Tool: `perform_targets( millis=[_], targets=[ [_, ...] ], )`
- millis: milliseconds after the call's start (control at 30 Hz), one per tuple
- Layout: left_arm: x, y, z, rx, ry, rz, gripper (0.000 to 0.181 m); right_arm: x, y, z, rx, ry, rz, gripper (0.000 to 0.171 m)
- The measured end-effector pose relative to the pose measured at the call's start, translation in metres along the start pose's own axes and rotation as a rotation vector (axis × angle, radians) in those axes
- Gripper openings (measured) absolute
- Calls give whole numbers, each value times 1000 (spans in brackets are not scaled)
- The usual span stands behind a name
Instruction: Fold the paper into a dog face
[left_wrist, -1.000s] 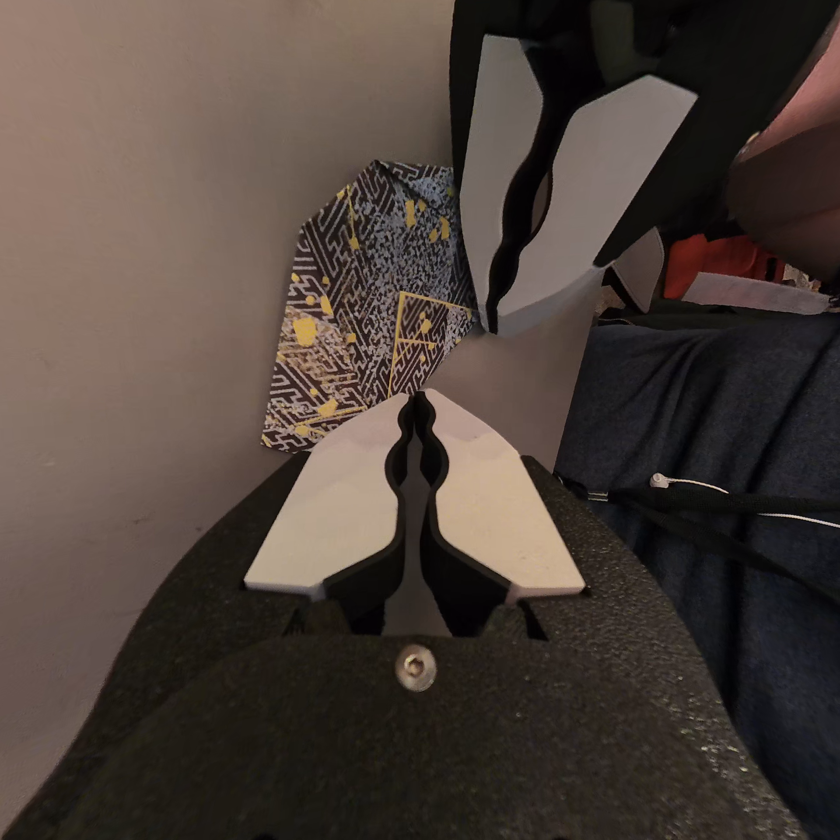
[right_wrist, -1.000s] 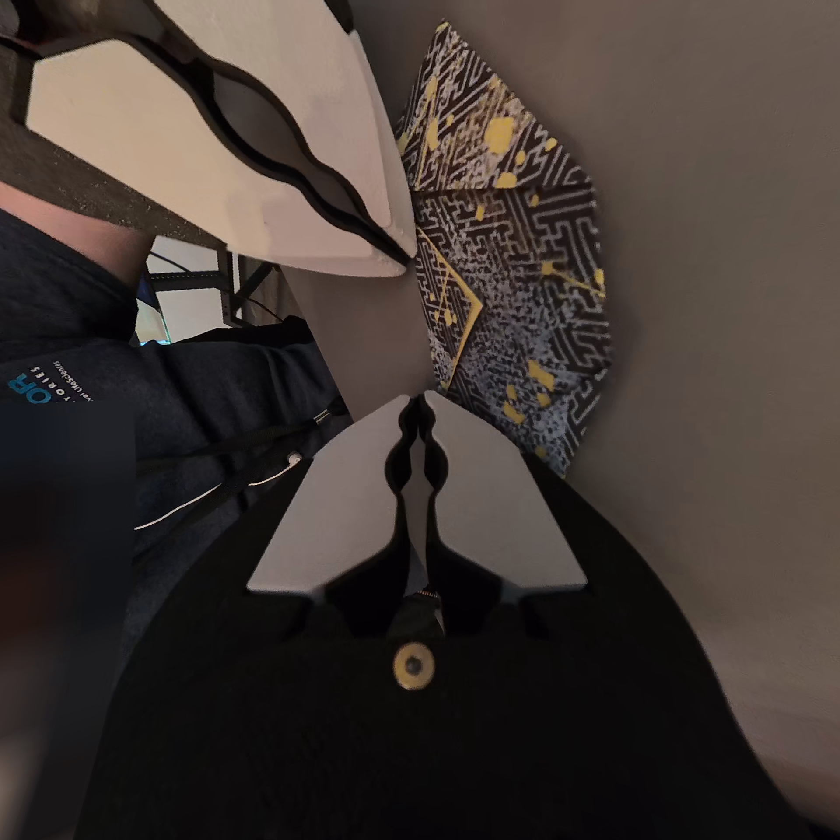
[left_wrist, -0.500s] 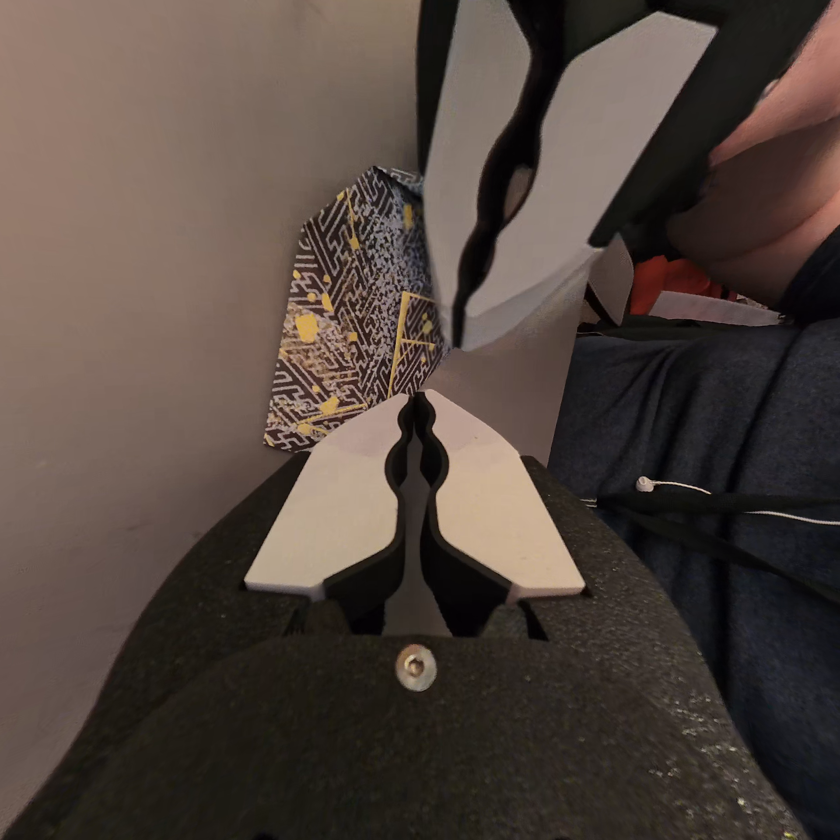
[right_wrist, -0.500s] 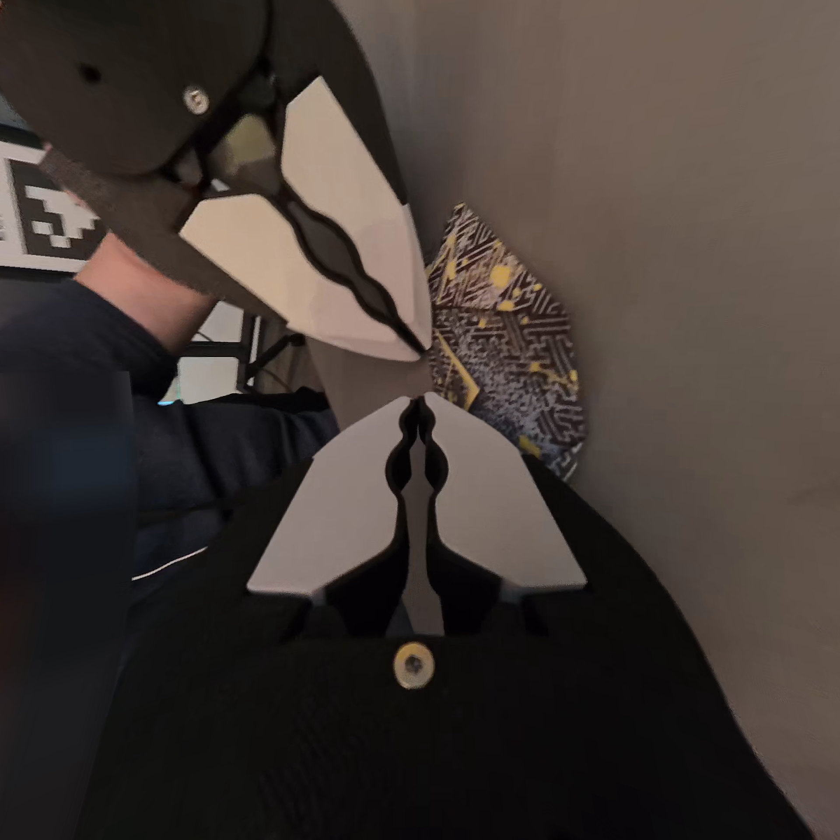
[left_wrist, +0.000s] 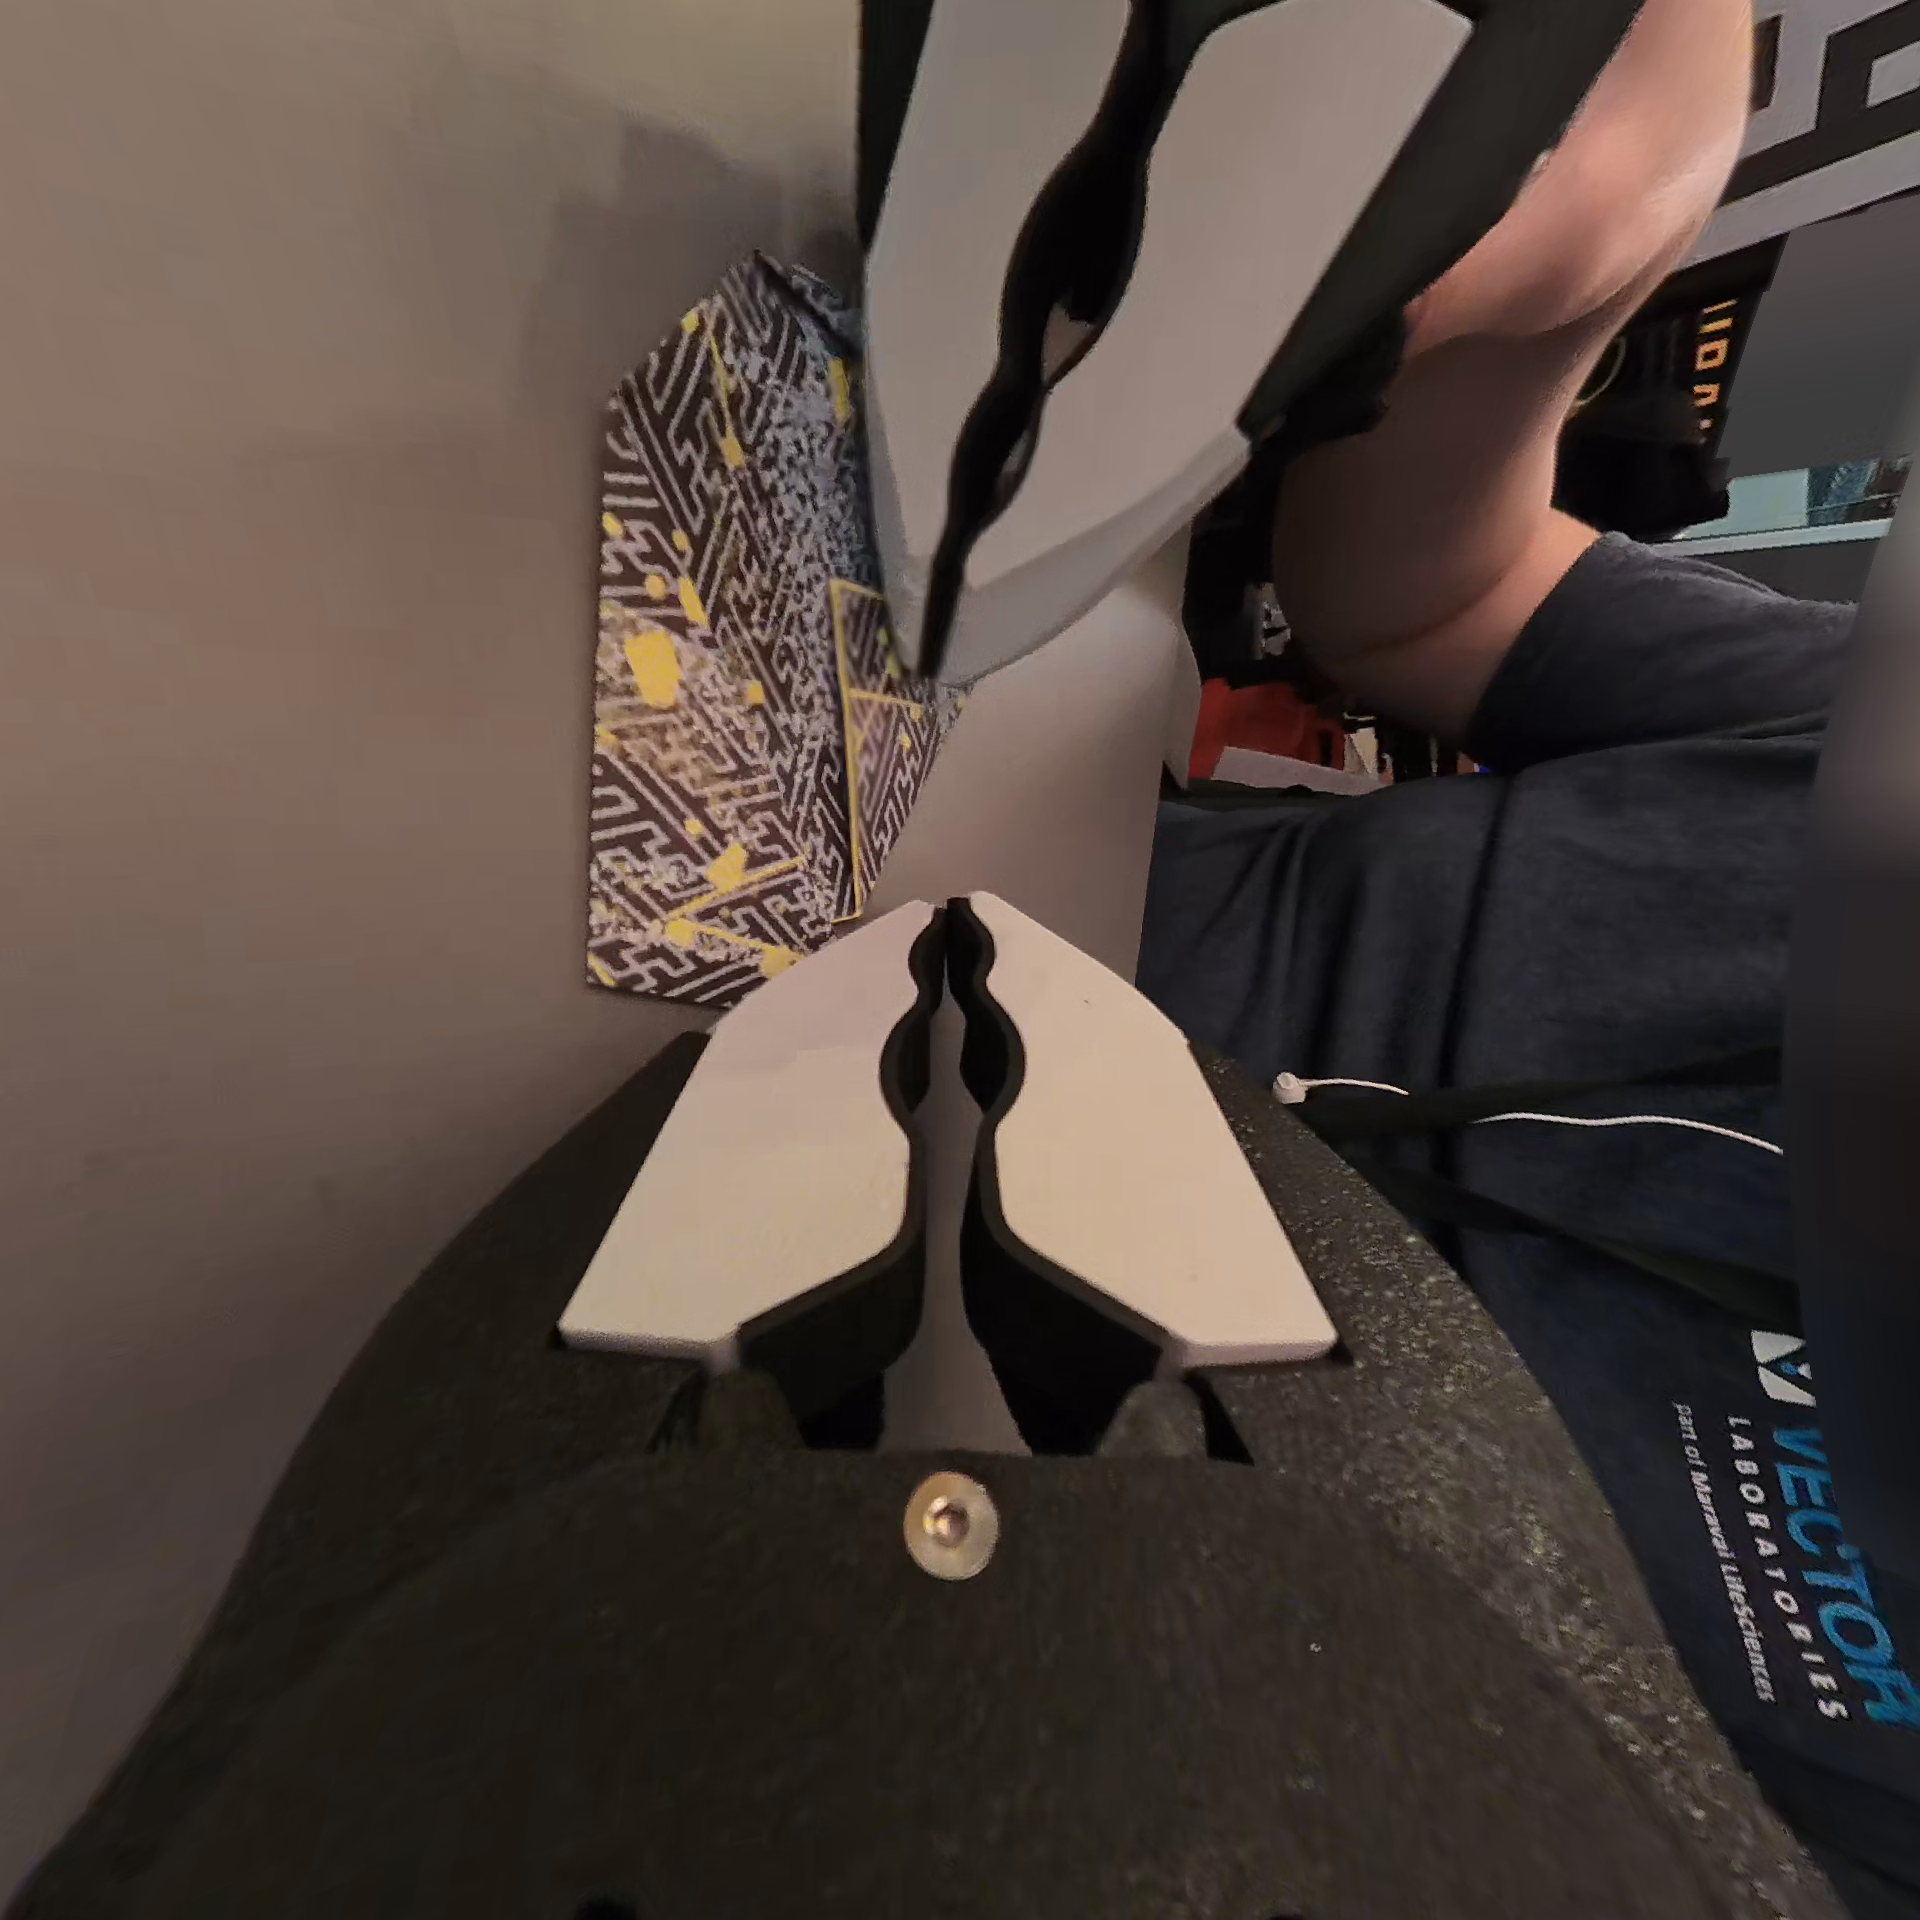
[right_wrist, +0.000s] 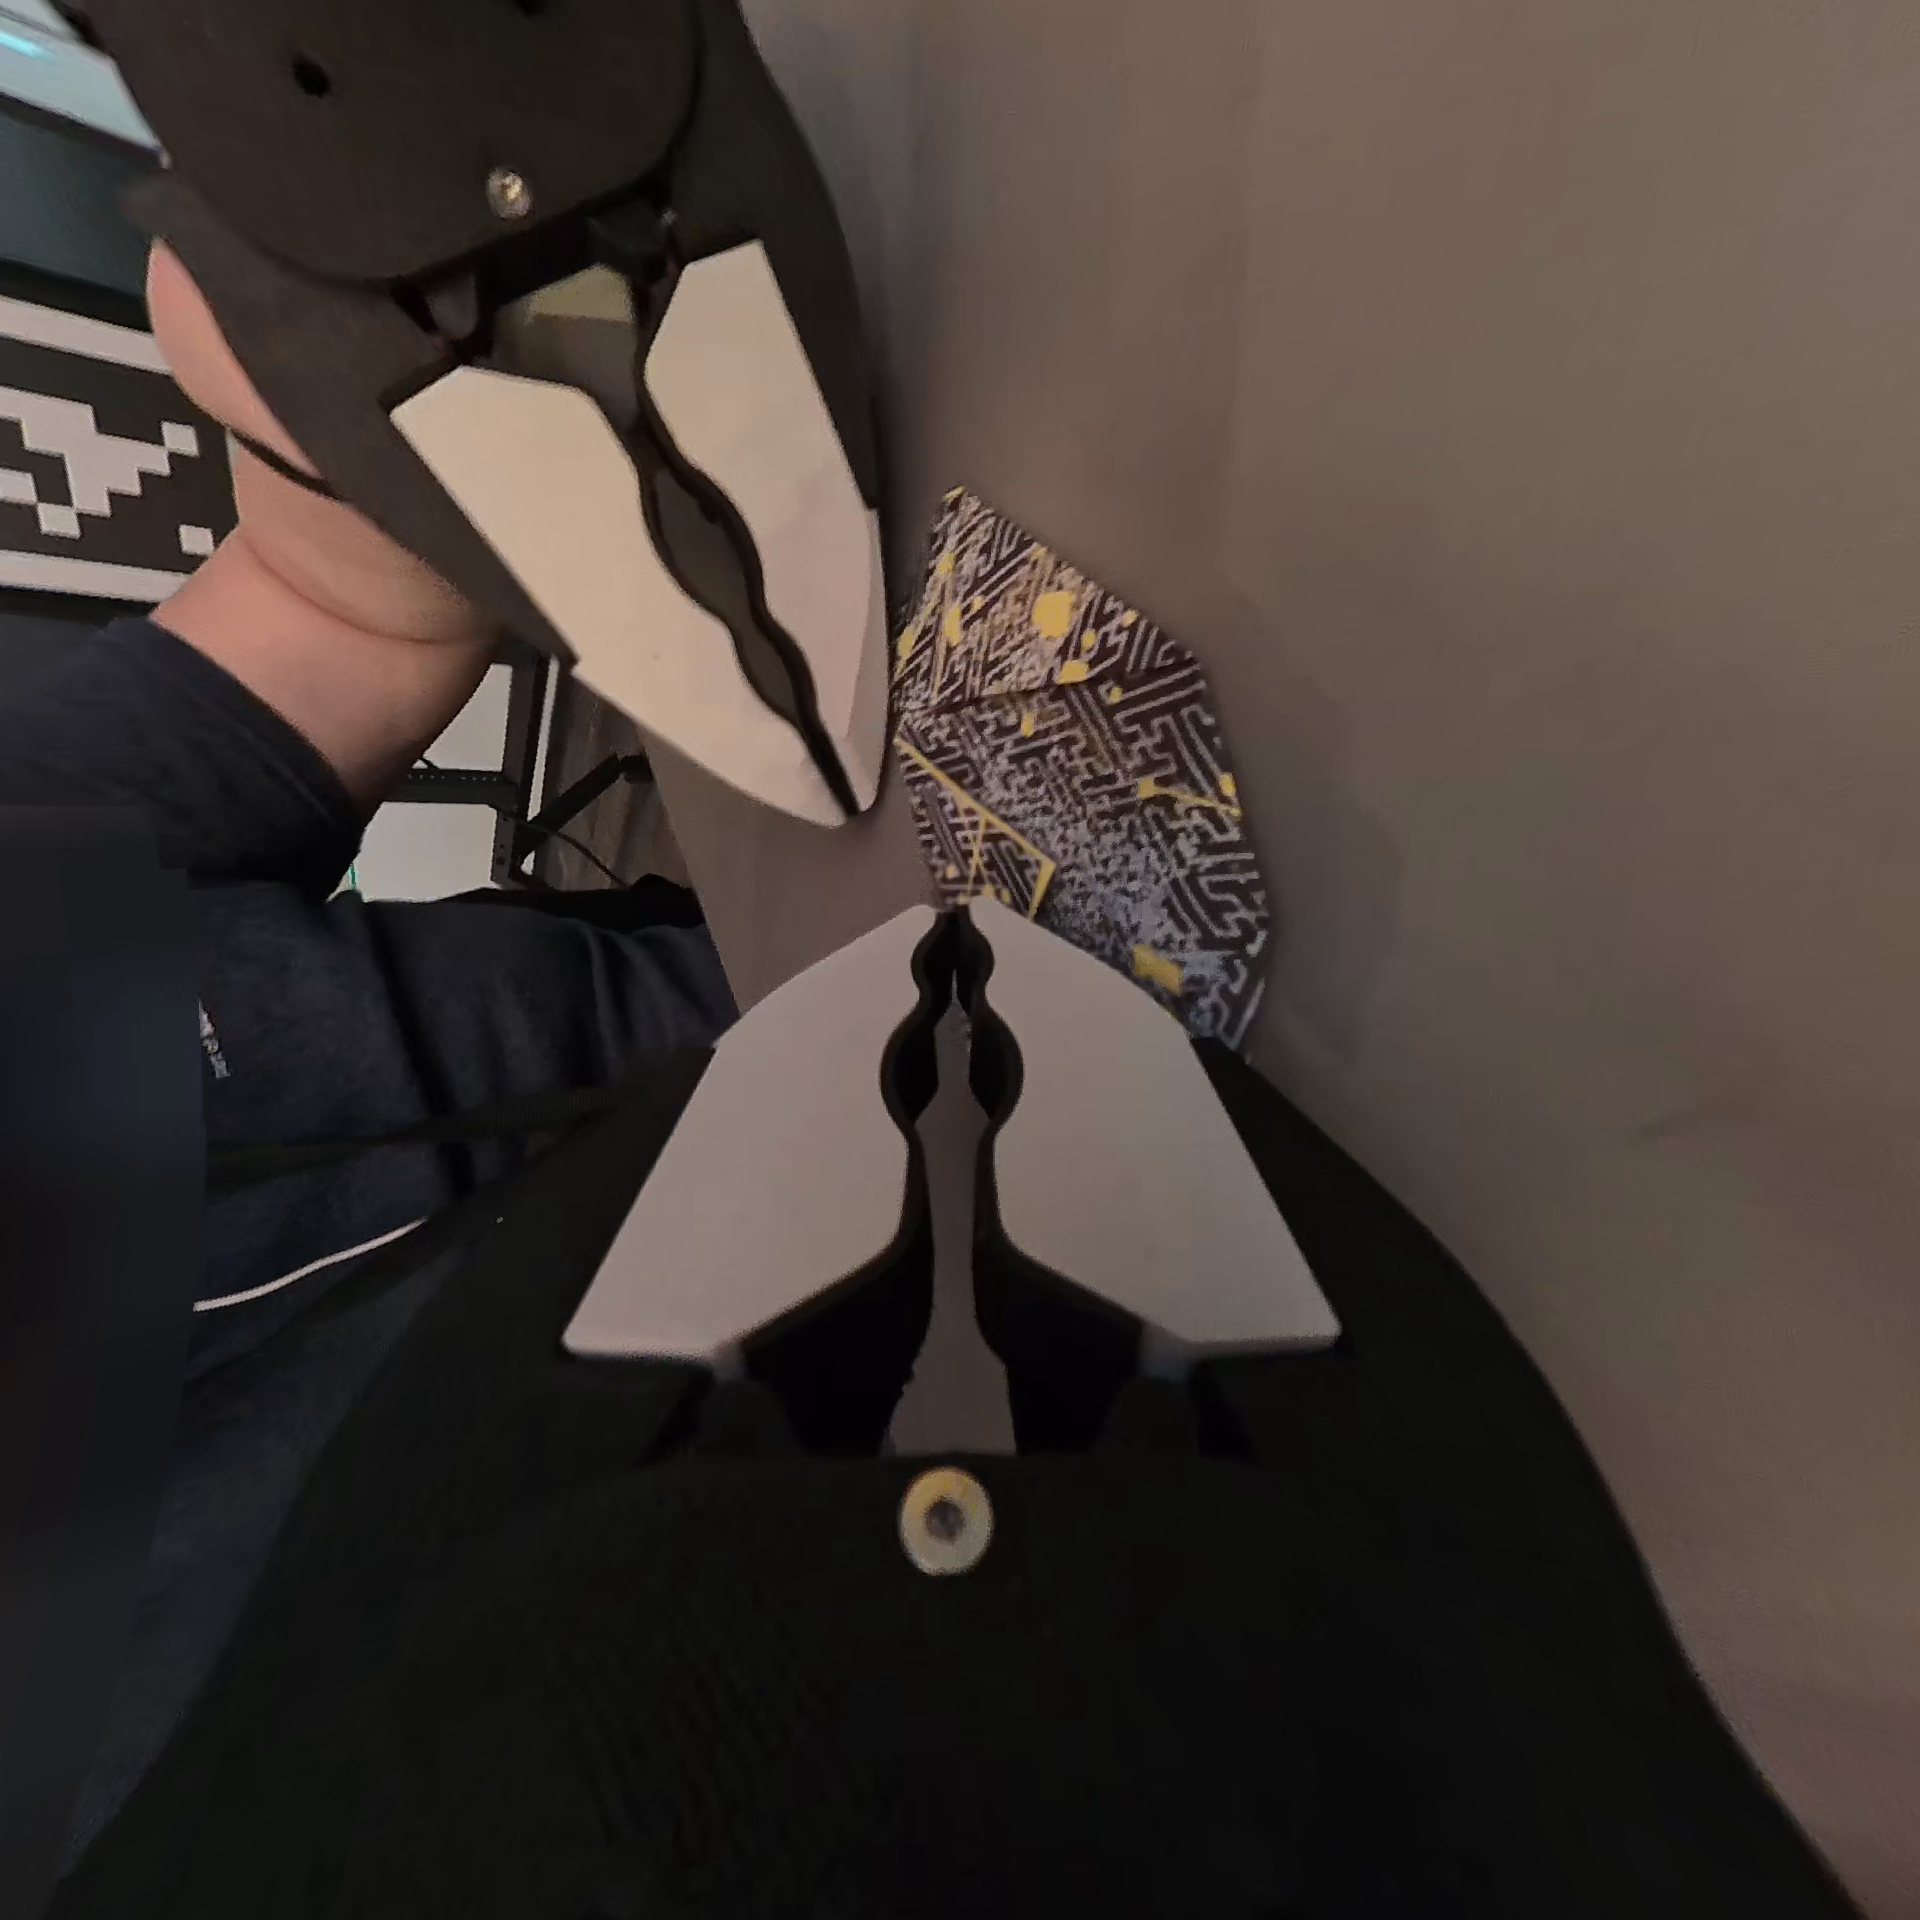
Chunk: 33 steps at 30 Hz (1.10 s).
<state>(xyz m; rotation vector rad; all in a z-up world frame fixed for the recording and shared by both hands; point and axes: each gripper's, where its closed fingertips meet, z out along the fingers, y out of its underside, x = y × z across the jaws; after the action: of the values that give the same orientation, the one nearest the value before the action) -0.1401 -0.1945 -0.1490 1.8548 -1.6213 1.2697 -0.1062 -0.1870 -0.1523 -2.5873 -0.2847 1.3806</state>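
The folded paper (left_wrist: 727, 675), black with a white maze pattern and yellow splashes, lies flat on the grey table (left_wrist: 260, 623). It also shows in the right wrist view (right_wrist: 1091, 790). My left gripper (left_wrist: 948, 906) is shut and empty, with its tips at the paper's near edge. My right gripper (right_wrist: 951, 912) is shut and empty, with its tips by a corner of the paper. Each gripper shows in the other's view: the right one (left_wrist: 930, 665) over the paper's edge, the left one (right_wrist: 847, 810) just beside the paper. I cannot tell whether either touches the paper.
A person in a dark blue shirt (left_wrist: 1455, 935) sits at the table's edge, with a bare forearm (left_wrist: 1455, 520) behind the right gripper. A black-and-white marker board (right_wrist: 94, 468) and an orange object (left_wrist: 1247, 717) lie beyond the table. One gripper's finger ends stand about 4 cm off the other's.
My right gripper has drawn back from the paper, which now looks smaller in its view. It looms larger in the left wrist view. Both grippers have stayed shut.
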Motion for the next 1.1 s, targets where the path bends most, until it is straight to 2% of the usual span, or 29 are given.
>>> perform_targets(
  millis=[33, 133, 200, 367, 433, 500, 567, 600, 667, 700, 733, 833, 1000, 1067, 1100],
  targets=[
    [-1, 0, 0, -3, -12, -1, 0, -3, 4, -1, -7, -6, -12, 2],
    [-1, 0, 1, -4, -35, -6, 0, -12, 19, -3, -47, 6, -72, 2],
    [-1, 0, 1, 6, -30, -19, 0, -2, 31, -2, -104, 97, -98, 3],
    [-1, -1, 1, 19, -27, -15, 0, -5, 33, -5, -75, 120, -184, 2],
    [4, 1, -2, 34, 4, 17, 0, -22, 29, -15, 21, 77, -275, 2],
    [26, -1, -13, 101, 144, 8, 0, -41, 22, -35, 183, 75, -432, 2],
    [44, -8, -34, 201, 237, 24, 0, -42, 17, -62, 345, 249, -594, 2],
    [39, -9, -43, 224, 180, 51, 0, -44, 16, -75, 421, 323, -678, 2],
    [14, -11, -58, 228, -36, 119, 1, -46, 15, -92, 558, 412, -763, 1],
    [2, -14, -65, 230, -126, 146, 11, -43, 14, -95, 590, 431, -799, 1],
    [-5, -19, -70, 233, -179, 167, 18, -38, 15, -93, 571, 432, -785, 1],
    [-14, -29, -67, 184, -239, 219, 24, -11, 18, -76, 417, 456, -694, 2],
    [-26, -30, -39, 26, -356, 351, 21, 14, 18, -55, 232, 624, -759, 2],
    [-27, -30, -30, -8, -364, 366, 21, 19, 19, -46, 165, 642, -761, 29],
    [-29, -30, -28, -19, -375, 368, 21, 25, 22, -43, 117, 663, -750, 29]
  ],
)
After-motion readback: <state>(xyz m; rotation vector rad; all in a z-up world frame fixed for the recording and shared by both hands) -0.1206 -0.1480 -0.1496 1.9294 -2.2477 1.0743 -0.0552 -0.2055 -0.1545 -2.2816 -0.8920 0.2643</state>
